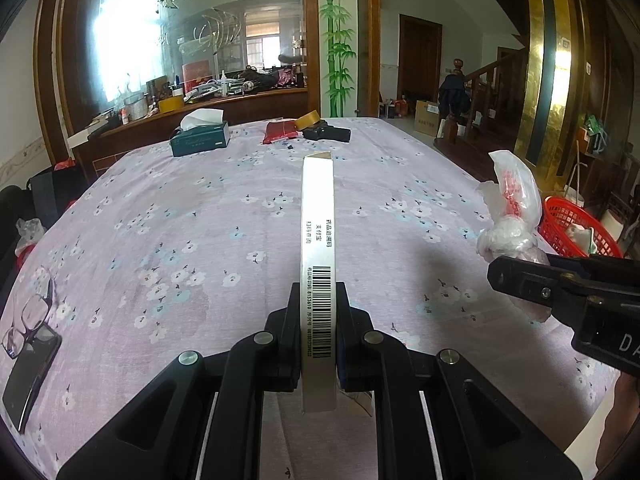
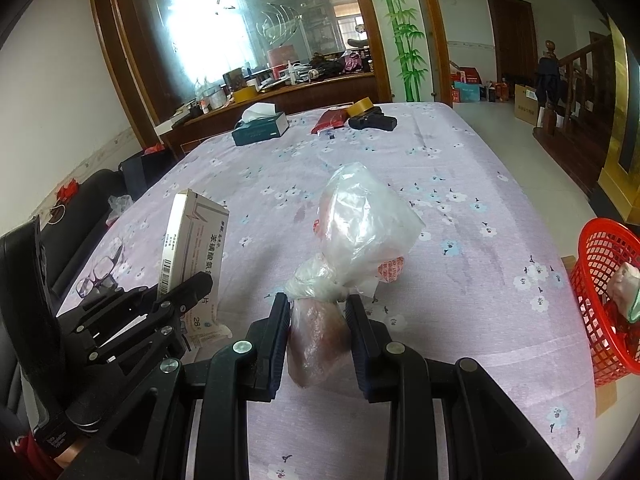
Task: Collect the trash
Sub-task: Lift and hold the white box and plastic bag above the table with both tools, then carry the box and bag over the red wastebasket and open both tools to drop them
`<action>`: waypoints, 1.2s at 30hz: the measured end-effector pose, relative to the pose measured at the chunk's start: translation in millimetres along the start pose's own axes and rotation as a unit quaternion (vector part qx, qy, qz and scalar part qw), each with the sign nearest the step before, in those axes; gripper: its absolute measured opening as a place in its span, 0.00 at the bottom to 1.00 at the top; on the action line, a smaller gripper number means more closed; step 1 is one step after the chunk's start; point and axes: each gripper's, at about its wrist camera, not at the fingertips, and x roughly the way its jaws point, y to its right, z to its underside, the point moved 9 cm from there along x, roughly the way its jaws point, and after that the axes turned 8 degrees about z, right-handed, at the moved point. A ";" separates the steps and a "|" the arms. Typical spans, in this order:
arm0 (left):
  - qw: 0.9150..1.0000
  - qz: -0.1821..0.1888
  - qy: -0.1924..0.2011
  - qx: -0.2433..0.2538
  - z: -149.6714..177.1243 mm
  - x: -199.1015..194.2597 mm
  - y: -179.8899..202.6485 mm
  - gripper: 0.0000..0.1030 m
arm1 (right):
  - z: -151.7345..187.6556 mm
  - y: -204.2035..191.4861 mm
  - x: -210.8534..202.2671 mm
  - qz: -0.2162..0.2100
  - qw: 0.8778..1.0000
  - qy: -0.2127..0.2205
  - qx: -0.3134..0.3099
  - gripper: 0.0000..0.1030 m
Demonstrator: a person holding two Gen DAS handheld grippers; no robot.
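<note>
Two tools: flat carton (image 1: pixel 318 240), crinkly bag (image 2: pixel 360 232)

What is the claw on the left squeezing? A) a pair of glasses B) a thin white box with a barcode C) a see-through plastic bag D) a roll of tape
B: the left gripper is shut on the thin white box, whose barcode faces the camera.
</note>
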 end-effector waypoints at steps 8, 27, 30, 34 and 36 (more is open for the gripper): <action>1.000 0.013 -0.003 0.016 -7.5 1.8 14.6 0.12 | -2.2 14.7 -5.3 0.001 1.000 0.006 0.016 0.30; 0.948 0.290 -0.089 0.092 -73.4 58.6 248.2 0.12 | -14.4 283.0 -98.3 0.160 0.961 0.074 0.213 0.30; 0.935 0.321 -0.111 0.101 -70.7 77.8 293.1 0.12 | -9.6 315.8 -99.5 0.163 0.956 0.065 0.236 0.32; 0.934 0.318 -0.120 0.107 -68.3 101.1 322.2 0.18 | 2.1 342.2 -85.7 0.155 0.956 0.034 0.247 0.33; 0.940 0.303 -0.115 0.105 -69.1 105.8 319.4 0.39 | 9.0 350.4 -79.7 0.158 0.954 0.017 0.254 0.52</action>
